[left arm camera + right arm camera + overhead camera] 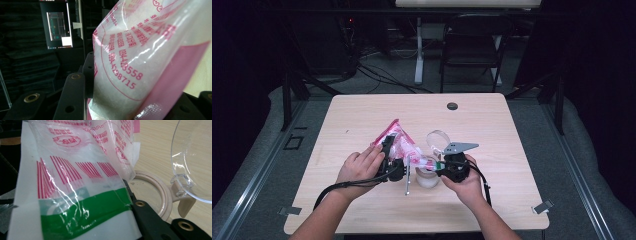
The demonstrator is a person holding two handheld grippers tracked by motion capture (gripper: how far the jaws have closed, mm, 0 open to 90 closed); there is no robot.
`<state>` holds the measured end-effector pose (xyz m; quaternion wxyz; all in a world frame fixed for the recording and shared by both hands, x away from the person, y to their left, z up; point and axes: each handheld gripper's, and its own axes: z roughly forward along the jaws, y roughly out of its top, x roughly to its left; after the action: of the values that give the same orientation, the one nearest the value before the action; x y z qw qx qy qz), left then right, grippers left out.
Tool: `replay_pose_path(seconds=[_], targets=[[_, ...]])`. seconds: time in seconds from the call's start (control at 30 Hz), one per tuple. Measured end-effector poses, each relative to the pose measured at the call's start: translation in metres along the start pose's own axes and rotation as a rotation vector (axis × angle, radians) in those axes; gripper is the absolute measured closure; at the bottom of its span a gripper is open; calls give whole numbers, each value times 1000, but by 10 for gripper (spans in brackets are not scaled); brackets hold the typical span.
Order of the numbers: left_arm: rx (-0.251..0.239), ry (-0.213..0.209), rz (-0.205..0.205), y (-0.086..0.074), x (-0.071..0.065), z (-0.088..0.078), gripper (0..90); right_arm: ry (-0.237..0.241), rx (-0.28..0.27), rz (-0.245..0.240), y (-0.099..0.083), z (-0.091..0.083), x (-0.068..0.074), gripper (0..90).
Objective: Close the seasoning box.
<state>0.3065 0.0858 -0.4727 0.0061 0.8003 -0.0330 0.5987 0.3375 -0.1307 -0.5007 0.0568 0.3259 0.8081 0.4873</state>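
We've got both grippers, left (pixel 388 150) & right (pixel 438 167), clamped on the bag (pixel 399 142) over a pale wood table (pixel 362 115), dark room w/ folding chair (pixel 472 42) behind.

A light wood-grain table (pixel 362 120) with rounded corners carries the objects. A round dark grommet (pixel 452 106) sits in its top at about 12 o'clock. Near the centre, toward 5 o'clock, stands a beige-rimmed jar (pixel 428 178) with its clear hinged lid (pixel 438 138) raised. Just beside it, at its 9 o'clock, a slim metal utensil (pixel 408 180) lies on the wood.
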Motion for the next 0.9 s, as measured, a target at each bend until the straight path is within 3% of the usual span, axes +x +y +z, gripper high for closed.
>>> replay_pose_path(seconds=[0.9], targets=[[-16, 25, 36, 9, 9, -3, 637, -18, 5, 17, -1, 0, -2, 900]])
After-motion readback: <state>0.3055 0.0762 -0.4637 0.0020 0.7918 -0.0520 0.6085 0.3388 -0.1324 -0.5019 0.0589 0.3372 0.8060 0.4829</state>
